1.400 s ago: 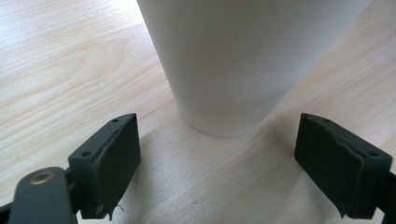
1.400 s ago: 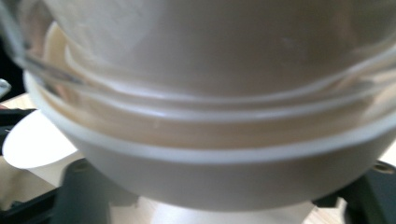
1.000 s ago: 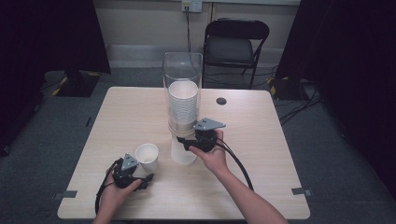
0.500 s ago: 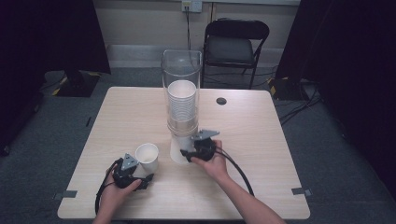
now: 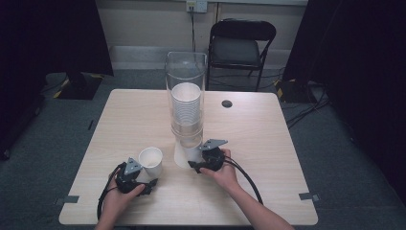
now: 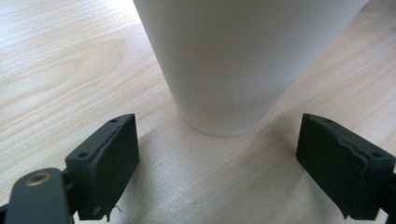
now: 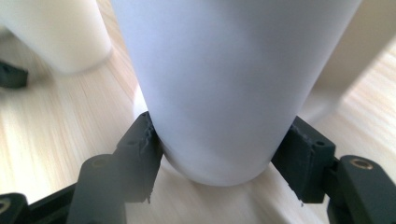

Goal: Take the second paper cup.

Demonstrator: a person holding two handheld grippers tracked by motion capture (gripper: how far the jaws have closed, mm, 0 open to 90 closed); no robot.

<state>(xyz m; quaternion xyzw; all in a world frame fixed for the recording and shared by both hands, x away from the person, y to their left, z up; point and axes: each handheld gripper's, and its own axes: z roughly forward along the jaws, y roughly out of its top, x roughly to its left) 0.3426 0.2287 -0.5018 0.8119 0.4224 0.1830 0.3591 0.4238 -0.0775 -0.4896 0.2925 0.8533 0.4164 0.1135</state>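
Observation:
A tall clear dispenser tube (image 5: 186, 81) stands mid-table with a stack of white cups (image 5: 186, 103) inside. Just below its mouth is a white cup (image 5: 183, 155) (image 7: 224, 84), with my right gripper (image 5: 194, 165) (image 7: 222, 135) shut on its lower part, one jaw on each side. A second white cup (image 5: 150, 161) (image 6: 243, 60) stands upright on the table at the front left. My left gripper (image 5: 143, 181) (image 6: 218, 128) is open just behind it, its jaws wide on either side of the cup's base and not touching it.
The light wooden table (image 5: 268, 129) has a small black disc (image 5: 227, 103) at the back right. A black folding chair (image 5: 239, 45) stands beyond the far edge. Cables trail from both grippers toward the near edge.
My right gripper has drawn toward the near edge and downward with the white cup, pulling it away from the bottom of the stack. The left gripper and its cup have stayed put.

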